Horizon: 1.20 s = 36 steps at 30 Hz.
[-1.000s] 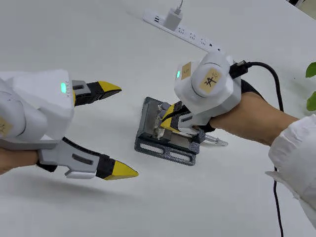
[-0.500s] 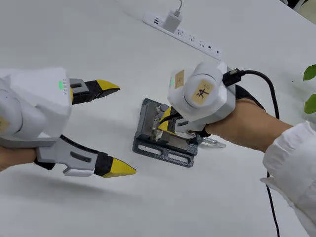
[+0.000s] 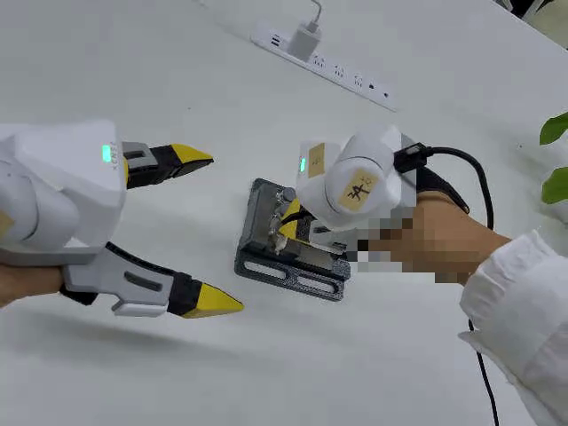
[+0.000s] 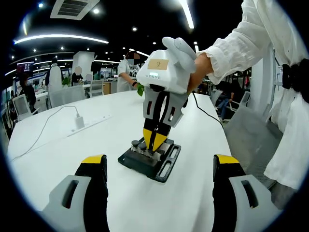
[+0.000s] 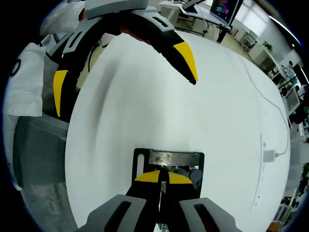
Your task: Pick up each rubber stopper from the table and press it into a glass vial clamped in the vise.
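Head view: right gripper (image 3: 287,220) has jaws pinched shut atop the vise (image 3: 293,271), I think pressing a hidden stopper into a vial, needing a straight push down; left gripper (image 3: 213,231) hangs open at 9 o'clock.

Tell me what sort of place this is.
Probably an open-plan office or lab used for bench work. There is a long white workbench with a white power strip and a small dark metal vise on it. Long ceiling strip lights run overhead, and more desks with people stand behind.
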### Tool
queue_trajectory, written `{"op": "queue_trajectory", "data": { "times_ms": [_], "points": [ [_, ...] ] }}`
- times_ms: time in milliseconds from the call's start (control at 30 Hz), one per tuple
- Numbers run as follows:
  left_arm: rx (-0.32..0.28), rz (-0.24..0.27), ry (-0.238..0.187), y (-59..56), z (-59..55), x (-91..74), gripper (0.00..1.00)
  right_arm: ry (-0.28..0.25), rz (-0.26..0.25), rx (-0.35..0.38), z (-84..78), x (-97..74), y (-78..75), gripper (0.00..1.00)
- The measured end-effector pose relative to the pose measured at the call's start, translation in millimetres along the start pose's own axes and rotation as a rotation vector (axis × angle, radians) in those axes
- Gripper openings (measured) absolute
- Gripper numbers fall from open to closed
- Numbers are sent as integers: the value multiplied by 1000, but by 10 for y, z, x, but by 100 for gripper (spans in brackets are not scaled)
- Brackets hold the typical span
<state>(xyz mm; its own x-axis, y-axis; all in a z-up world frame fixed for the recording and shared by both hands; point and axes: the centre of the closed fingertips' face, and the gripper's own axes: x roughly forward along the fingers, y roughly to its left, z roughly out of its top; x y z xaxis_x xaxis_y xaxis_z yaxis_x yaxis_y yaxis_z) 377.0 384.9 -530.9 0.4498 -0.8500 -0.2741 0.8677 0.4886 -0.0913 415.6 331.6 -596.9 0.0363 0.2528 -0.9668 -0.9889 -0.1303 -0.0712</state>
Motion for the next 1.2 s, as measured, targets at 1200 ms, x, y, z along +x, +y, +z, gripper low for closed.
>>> {"op": "queue_trajectory", "data": {
  "times_ms": [1200],
  "points": [
    [62, -17, 112, -129, -24, -94, 92, -307, -53, 299, -28, -271, -89, 12]
  ]
}}
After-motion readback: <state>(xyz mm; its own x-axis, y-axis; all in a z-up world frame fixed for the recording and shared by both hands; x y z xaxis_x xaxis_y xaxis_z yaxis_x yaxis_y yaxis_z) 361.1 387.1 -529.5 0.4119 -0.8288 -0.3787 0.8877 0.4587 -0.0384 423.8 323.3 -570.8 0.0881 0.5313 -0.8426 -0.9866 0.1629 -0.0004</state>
